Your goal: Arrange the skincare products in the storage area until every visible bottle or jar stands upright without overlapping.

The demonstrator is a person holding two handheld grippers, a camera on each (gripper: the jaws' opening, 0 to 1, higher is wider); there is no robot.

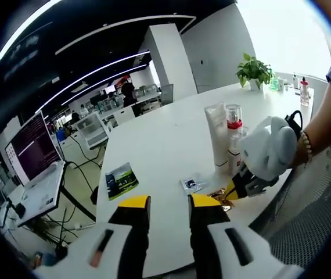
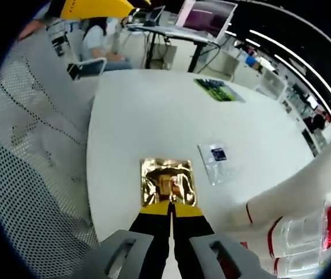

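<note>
Step in hand: we judge we are taking the gold sachet off the counter with the right gripper.
Right fingers: drawn almost together, a thin slit between them, tips on the sachet's near edge; we cannot tell whether they pinch it or only press on it.
Left fingers: the left gripper hovers above the counter, jaws parted by a clear gap, holding nothing.
Gold sachet: flat on the counter, straight ahead of the right fingertips.
Clear sachet: flat too, just beyond and to the right of the right fingers.
Upright products: a white tube and a red-collared bottle stand close together, ahead and right of the left fingers.
Doing it well: we should nip the foil edge squarely and lift slowly, since thin foil may slip.
Care: keep clear of the standing bottles, which we judge could tip easily.
</note>
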